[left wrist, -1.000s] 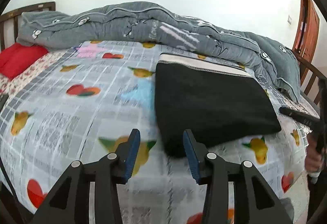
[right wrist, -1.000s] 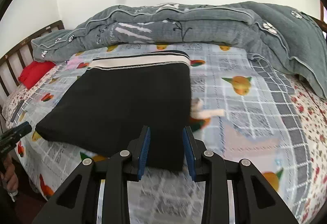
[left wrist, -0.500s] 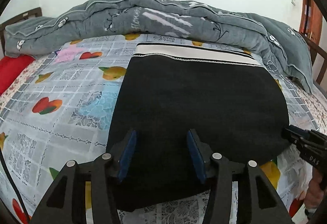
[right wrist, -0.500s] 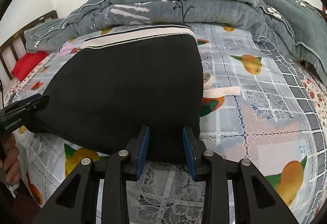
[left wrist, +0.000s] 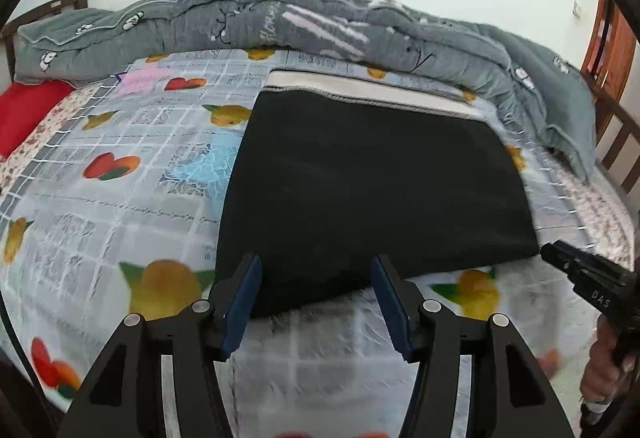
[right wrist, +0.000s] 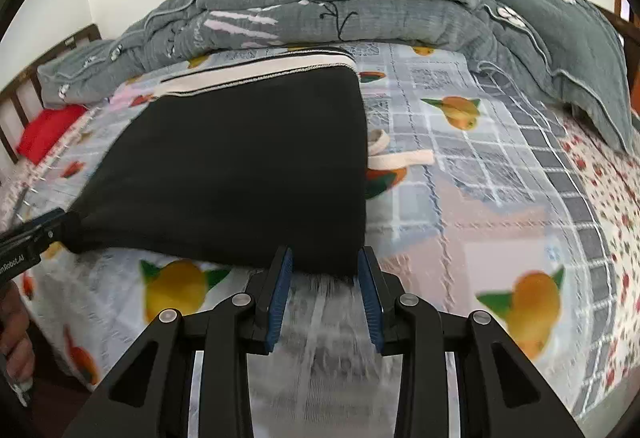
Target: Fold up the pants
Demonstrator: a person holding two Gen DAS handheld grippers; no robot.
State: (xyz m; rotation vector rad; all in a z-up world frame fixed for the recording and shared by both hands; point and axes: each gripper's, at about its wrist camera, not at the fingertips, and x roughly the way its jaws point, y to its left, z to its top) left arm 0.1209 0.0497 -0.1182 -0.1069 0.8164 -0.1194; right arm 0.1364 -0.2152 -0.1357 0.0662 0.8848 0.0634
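**Folded black pants on the bed, both grippers at the near edge**

We hold the left gripper (left wrist: 316, 302) low over the printed fruit-and-heart bedsheet (left wrist: 120, 198), its blue-padded fingers (left wrist: 240, 302) spread wide apart and gripping nothing, just short of the near left corner of the folded black fabric pants (left wrist: 372, 190). Our right gripper (right wrist: 325, 294) sits at the near right corner of the pants (right wrist: 240, 174), its fingers (right wrist: 280, 294) also parted, with the hem of the cloth reaching between the tips; we cannot tell whether they touch it. From the left wrist view the right gripper's black tip (left wrist: 576, 270) shows beside the pants' right corner.

The pants lie flat as a broad rectangle in the middle of the bed, with a cream-white striped waistband (right wrist: 256, 74) at the far edge. A loose cream drawstring strap (right wrist: 400, 158) pokes out on the right side. Beyond them a bunched grey quilted comforter (left wrist: 320, 26) runs along the far side, and a red pillow (left wrist: 28, 110) rests at the far left by the brown wooden bed frame (right wrist: 24, 98).
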